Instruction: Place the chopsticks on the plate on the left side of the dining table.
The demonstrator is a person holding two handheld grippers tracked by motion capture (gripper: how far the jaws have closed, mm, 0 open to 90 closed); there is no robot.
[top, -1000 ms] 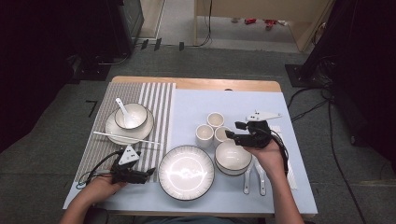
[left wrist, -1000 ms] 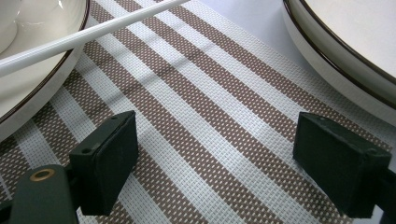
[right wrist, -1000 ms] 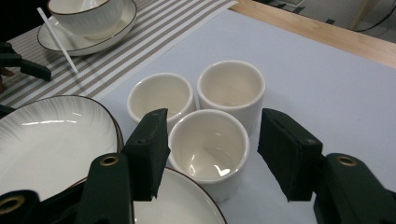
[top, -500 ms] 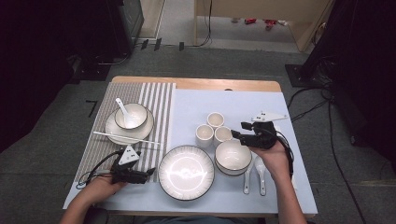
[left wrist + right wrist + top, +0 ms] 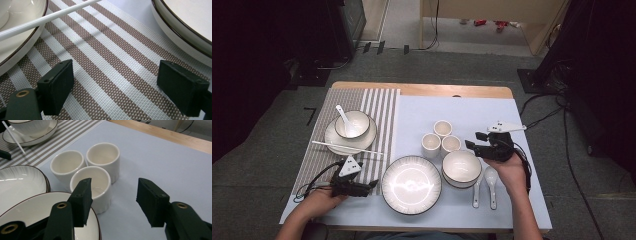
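Right tongs (image 5: 113,202) narrower, beside cup (image 5: 91,186)

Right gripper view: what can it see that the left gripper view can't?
Right gripper view alone: three small white ceramic cups clustered on the pale blue mat, and the wooden table edge. Left gripper view alone: a close-up of the woven brown-and-white striped placemat. Both share the long white chopstick resting on a dark-rimmed white plate, and open black jaws.
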